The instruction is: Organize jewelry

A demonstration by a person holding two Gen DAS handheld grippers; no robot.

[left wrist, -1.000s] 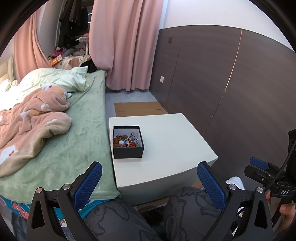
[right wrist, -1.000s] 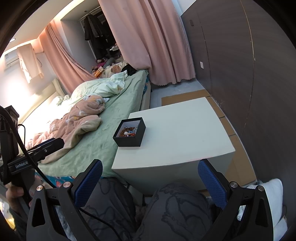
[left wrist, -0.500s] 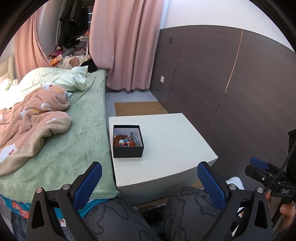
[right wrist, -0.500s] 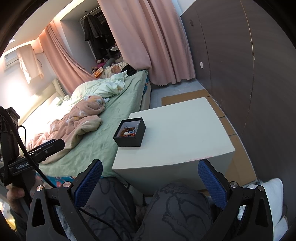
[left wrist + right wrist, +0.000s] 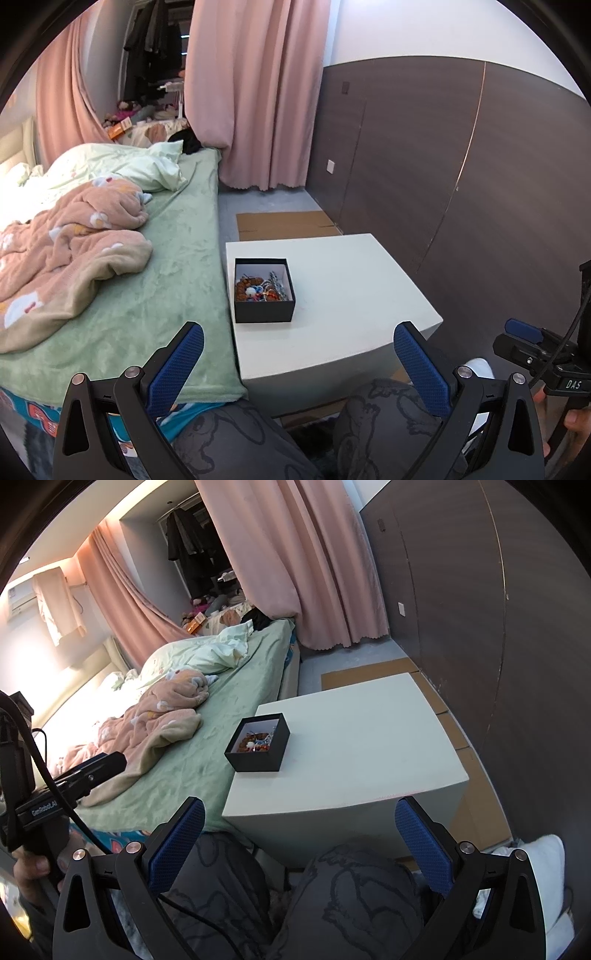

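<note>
A small black box [image 5: 263, 290] with a white lining stands on the left side of a white table [image 5: 343, 291]. It holds a tangle of jewelry [image 5: 260, 288]: brown beads, silver chain, small red and blue pieces. The box also shows in the right wrist view [image 5: 258, 743]. My left gripper [image 5: 298, 349] is open and empty, held low in front of the table above my knees. My right gripper [image 5: 300, 827] is open and empty at the same distance. Each gripper shows at the edge of the other's view.
A bed [image 5: 159, 258] with a green sheet and a pink blanket [image 5: 66, 240] touches the table's left side. A dark wall panel [image 5: 461, 177] runs along the right. Flat cardboard [image 5: 284, 224] lies on the floor behind the table. Pink curtains [image 5: 255, 92] hang at the back.
</note>
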